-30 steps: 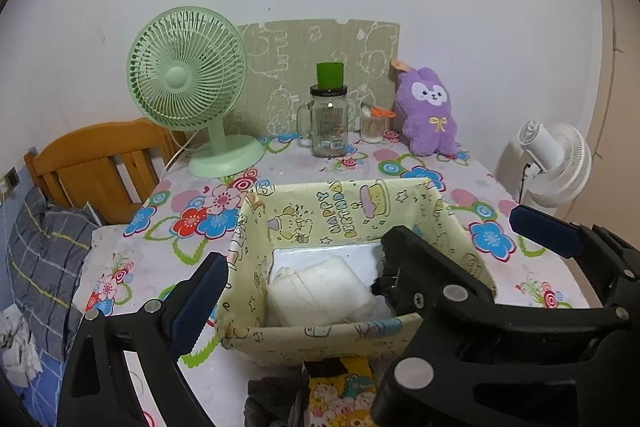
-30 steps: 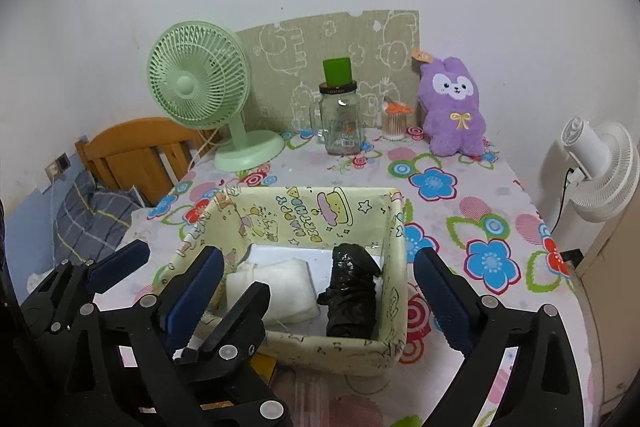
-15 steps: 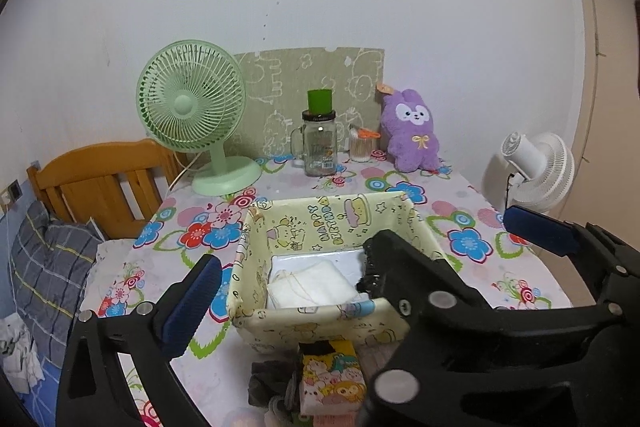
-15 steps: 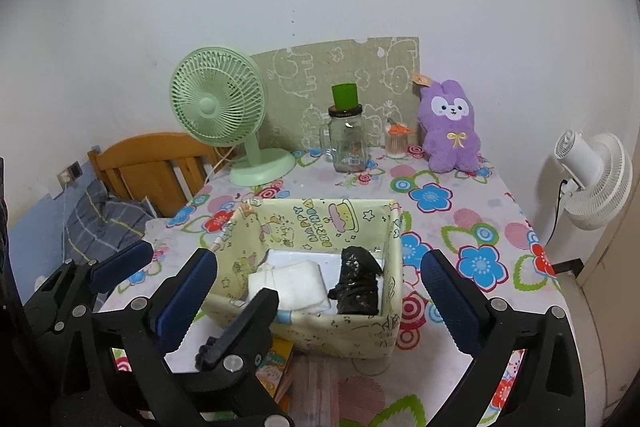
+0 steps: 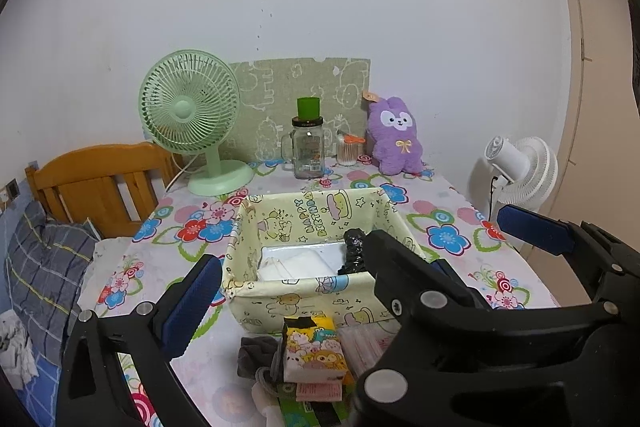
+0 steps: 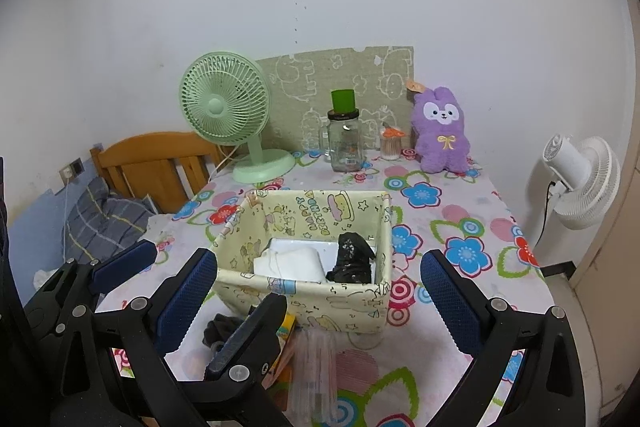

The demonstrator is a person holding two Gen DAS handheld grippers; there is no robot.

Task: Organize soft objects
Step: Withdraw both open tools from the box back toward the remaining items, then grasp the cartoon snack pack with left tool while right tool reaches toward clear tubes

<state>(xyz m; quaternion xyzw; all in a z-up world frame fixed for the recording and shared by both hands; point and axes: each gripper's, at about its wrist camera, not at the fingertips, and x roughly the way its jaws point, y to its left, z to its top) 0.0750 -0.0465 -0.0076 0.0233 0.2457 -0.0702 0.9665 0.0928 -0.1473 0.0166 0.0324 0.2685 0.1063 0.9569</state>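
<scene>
Both claws have pulled back from the box, more table showing now. Left claw and right claw gape wide, empty; white cloth and black bag sit inside, ahead.

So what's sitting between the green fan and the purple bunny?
A glass jar with a green cup on top, then a small clear pot with an orange lid, closer to the purple bunny than the green fan. Both wrist views show them.
</scene>
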